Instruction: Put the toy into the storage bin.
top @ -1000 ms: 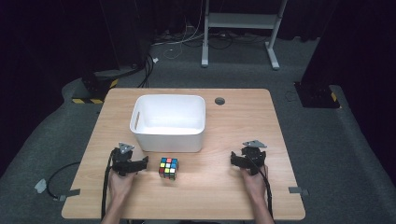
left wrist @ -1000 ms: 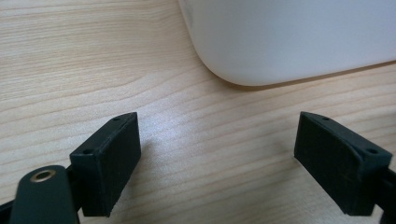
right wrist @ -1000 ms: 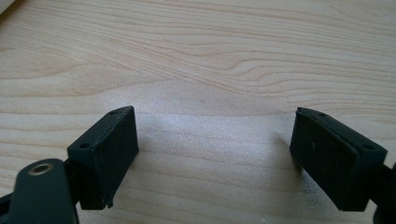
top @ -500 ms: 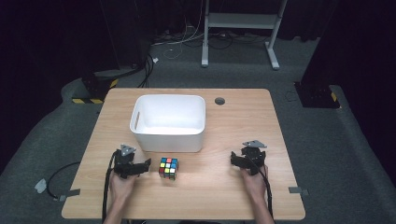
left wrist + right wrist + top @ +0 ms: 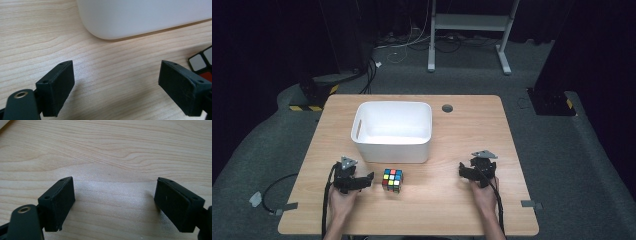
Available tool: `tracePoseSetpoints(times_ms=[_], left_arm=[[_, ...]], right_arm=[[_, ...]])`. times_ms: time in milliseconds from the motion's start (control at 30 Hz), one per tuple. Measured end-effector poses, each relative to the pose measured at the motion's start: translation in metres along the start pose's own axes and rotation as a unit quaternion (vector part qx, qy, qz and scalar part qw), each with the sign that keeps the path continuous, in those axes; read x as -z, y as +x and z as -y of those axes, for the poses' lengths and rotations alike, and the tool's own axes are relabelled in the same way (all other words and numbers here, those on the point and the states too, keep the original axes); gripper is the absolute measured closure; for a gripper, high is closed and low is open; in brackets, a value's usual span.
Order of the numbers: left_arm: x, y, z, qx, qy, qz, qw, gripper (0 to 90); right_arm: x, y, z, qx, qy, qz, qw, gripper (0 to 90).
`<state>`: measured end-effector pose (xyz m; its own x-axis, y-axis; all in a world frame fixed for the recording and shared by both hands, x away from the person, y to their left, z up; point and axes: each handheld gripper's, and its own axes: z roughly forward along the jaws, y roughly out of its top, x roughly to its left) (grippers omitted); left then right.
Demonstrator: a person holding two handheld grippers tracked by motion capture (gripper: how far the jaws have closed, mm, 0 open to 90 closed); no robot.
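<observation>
The step in hand looks like the approach to a grasp. The cube (image 5: 392, 180) sits on the bench (image 5: 462, 135), just in front of the white bin (image 5: 392, 131) and apart from it. The left gripper (image 5: 368, 179) lies low on the bench just left of the cube, pointing toward it, jaws spread wide with nothing between them. In the left gripper view the cube (image 5: 201, 61) peeks in at the right edge, beyond the right-hand jaw, so the gripper is not yet lined up on it. The jaws have just been opening a little further, with bare wood between them.

The right gripper (image 5: 463, 171) rests well to the right of the cube, its jaws likewise wide apart over bare wood.

The next move probably calls for swinging the left gripper toward the cube until the jaws straddle two opposite faces, then closing squarely; an off-centre pinch could spin or push the cube against the bin.

The bench is pale wood grain with rounded corners and a cable hole (image 5: 447, 108) near the far edge. It stands on grey carpet in a dark room, with cables (image 5: 402, 45) and a white frame (image 5: 469, 30) behind.
</observation>
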<state>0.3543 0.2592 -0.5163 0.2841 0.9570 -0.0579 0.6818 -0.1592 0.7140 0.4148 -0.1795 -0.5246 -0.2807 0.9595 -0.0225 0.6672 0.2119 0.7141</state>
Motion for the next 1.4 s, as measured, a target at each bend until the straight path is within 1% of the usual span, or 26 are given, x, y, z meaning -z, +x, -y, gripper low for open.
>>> tracePoseSetpoints(times_ms=[233, 500, 667, 767, 1000, 1067, 1267, 1367, 1400], left_arm=[[0.006, -0.001, 0.001, 0.001, -0.003, 0.001, 1.0, 13.6], [0.008, -0.001, 0.003, 0.001, -0.002, 0.004, 1.0, 13.7], [0.012, -0.001, 0.004, 0.016, -0.007, 0.02, 0.9996, 13.7], [0.015, -0.001, 0.004, 0.014, -0.01, 0.021, 0.9996, 13.8], [0.024, -0.002, 0.005, 0.016, -0.017, 0.024, 0.9994, 13.9], [0.026, -0.003, 0.005, 0.013, -0.019, 0.023, 0.9995, 13.9], [0.034, -0.007, 0.008, 0.007, -0.022, 0.022, 0.9995, 13.9], [0.037, -0.01, 0.011, 0.008, -0.024, 0.027, 0.9993, 13.9], [0.038, -0.011, 0.012, 0.005, -0.025, 0.028, 0.9993, 13.9]], right_arm=[[0.0, 0.0, 0.0, -0.001, 0.0, 0.0, 1.0, 16.6], [0.0, 0.0, 0.0, 0.0, 0.0, 0.0, 1.0, 16.6], [0.0, 0.0, 0.0, 0.0, 0.0, 0.0, 1.0, 16.6], [0.0, 0.0, 0.0, 0.0, 0.0, 0.0, 1.0, 16.7], [0.0, 0.0, 0.0, 0.001, 0.0, -0.001, 1.0, 16.7], [0.0, 0.001, 0.0, 0.0, 0.0, -0.001, 1.0, 16.7], [0.0, 0.001, 0.0, 0.0, 0.0, -0.001, 1.0, 16.7], [0.0, 0.001, 0.0, 0.001, 0.0, -0.002, 1.0, 16.7], [0.0, 0.001, 0.0, 0.001, 0.0, -0.002, 1.0, 16.7]])
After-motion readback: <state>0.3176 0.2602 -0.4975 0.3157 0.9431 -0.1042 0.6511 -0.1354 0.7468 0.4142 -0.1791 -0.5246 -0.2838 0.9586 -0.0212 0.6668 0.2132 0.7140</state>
